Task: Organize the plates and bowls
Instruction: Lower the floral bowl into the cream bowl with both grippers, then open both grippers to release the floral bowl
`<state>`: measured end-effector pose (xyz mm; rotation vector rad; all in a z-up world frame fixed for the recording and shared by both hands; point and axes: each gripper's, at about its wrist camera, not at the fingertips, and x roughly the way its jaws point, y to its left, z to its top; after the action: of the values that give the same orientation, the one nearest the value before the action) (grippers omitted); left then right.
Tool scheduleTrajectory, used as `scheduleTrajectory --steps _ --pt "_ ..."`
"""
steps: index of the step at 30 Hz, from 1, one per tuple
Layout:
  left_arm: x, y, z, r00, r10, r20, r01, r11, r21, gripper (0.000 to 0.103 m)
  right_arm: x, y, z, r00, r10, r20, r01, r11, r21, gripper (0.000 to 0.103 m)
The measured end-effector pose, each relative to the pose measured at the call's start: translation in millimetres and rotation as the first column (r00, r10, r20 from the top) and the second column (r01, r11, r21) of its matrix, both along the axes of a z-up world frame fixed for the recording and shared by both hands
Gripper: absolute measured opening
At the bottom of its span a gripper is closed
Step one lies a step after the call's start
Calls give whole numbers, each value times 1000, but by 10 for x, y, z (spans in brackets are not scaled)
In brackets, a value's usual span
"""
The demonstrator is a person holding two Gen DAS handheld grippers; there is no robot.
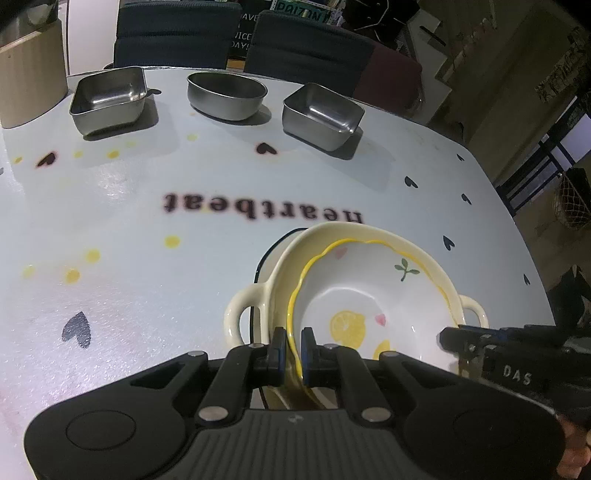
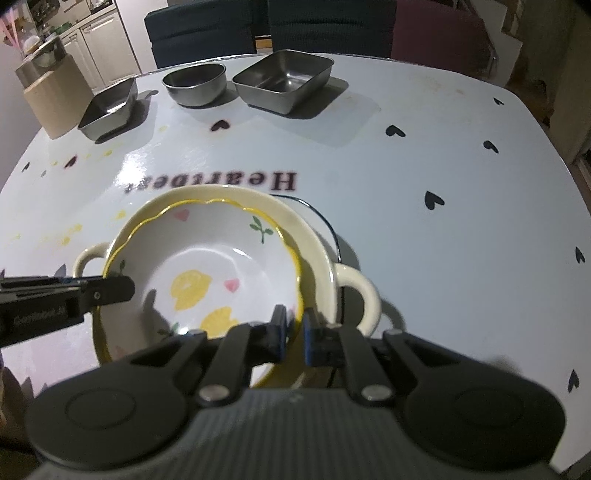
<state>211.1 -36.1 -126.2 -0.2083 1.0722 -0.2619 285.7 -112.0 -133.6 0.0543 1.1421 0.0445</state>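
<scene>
The left tongs [image 1: 293,352] are clamped on the wavy yellow rim of the lemon bowl [image 1: 369,295], at about 8 o'clock on the bowl in the left wrist view. The right tongs [image 2: 295,338] are clamped on the same rim at the opposite side, at about 4 o'clock on the bowl in the right wrist view. Each pair of tongs shows in the other's view as a dark bar reaching in over the rim.

The lemon bowl sits nested inside a cream bowl with two loop handles [image 2: 317,240], and that one rests on a white plate with a dark rim [image 2: 325,221], only a sliver of it showing at 1 o'clock from the stack. The stack stands on the white desk [image 2: 443,166], printed with hearts and the word "Heartbeat", close to the near edge.

Across the desk at 12 o'clock, well apart from the stack, three steel dishes stand in a row: a square one [image 1: 109,99], a round one [image 1: 226,94] in the middle, and a rectangular one [image 1: 323,116]. A tan container [image 1: 29,74] stands at 10 o'clock in the left wrist view. Dark chairs [image 2: 207,33] stand behind the desk.
</scene>
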Motion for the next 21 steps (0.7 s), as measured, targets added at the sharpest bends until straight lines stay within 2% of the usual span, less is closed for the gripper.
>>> scheduleTrajectory --steps 8,21 --pt "-60 11 121 999 1 44 -1 1000 12 9 -42 -91 64 1000 -19 18 19 999 29 15" --pt "-83 27 156 999 -2 45 2 1000 4 10 -95 -102 120 999 -11 34 10 1000 28 15"
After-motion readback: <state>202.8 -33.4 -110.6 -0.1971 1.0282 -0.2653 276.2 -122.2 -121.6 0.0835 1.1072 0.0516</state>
